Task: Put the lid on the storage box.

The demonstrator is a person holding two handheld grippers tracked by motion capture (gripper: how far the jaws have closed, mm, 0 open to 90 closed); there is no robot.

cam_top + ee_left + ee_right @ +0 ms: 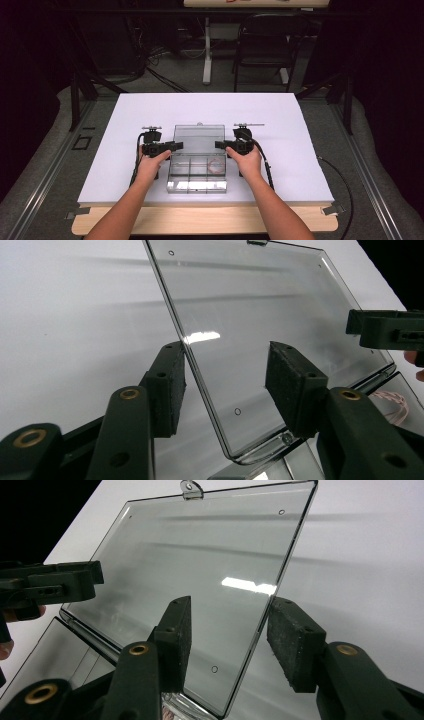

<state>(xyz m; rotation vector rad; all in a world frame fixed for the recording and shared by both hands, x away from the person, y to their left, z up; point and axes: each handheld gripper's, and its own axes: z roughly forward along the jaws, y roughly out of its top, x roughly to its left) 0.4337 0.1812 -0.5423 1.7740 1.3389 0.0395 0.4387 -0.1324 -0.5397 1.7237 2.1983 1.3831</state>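
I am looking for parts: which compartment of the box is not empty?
The right compartment by the lid: it holds a pink coil; the others look empty.

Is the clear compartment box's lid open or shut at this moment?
Open. The lid is swung back from the box, exposing its compartments; left gripper and right gripper each straddle a side edge.

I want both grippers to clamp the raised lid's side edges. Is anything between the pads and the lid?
Nothing visible: the left gripper and right gripper each straddle a side edge of the clear lid, jaws open.
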